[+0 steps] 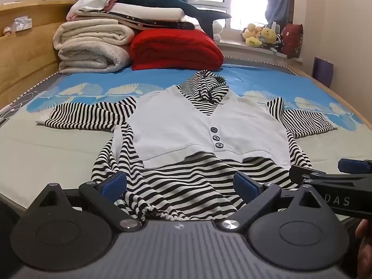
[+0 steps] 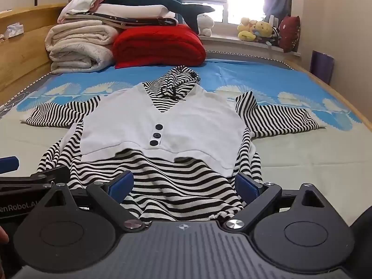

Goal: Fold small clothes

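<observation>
Left tongs (image 1: 180,183) open | striped garment (image 1: 186,190) hem | "DAS" on right tongs (image 1: 325,169)

My bed (image 1: 46,153), pale at the near end with a blue shell-print sheet (image 1: 255,76) beyond. The striped hooded garment (image 1: 186,121) lies spread flat on it. Folded cream blankets (image 1: 90,51) and a red quilt (image 1: 174,51) rest at the far end.

White letters "DAS" stand on the black body of the right gripper (image 1: 325,169), seen at the right edge of the left wrist view. On the left gripper (image 2: 21,169), at the left edge of the right wrist view, the cut-off print reads "enRobot.AI". No other writing is legible.
</observation>
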The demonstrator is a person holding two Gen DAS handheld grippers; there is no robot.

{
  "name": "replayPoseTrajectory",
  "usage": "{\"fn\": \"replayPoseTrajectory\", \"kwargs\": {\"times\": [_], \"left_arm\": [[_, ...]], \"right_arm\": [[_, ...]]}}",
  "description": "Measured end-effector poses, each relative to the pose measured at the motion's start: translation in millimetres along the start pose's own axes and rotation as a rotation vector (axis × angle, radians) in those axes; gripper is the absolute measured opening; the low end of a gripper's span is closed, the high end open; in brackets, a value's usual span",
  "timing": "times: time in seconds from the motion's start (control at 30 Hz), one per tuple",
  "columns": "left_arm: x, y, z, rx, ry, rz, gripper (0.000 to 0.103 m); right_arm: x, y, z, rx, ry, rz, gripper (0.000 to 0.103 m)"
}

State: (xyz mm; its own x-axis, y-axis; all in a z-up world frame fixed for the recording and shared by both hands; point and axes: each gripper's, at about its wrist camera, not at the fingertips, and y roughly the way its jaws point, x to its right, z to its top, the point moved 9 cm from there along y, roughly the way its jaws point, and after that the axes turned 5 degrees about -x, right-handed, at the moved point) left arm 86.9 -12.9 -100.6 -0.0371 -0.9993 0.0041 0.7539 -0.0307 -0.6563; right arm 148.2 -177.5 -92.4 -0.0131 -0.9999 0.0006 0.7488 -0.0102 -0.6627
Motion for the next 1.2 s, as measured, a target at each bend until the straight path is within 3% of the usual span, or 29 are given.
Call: {"fn": "replayPoseTrajectory", "kwargs": {"times": [1.2], "left_arm": [[0.8, 0.6, -1.1, 0.0, 0.002, 0.001, 0.099]], "right_arm": [[0.8, 1.3, 0.6, 0.003, 0.001, -0.002, 0.094]]}}
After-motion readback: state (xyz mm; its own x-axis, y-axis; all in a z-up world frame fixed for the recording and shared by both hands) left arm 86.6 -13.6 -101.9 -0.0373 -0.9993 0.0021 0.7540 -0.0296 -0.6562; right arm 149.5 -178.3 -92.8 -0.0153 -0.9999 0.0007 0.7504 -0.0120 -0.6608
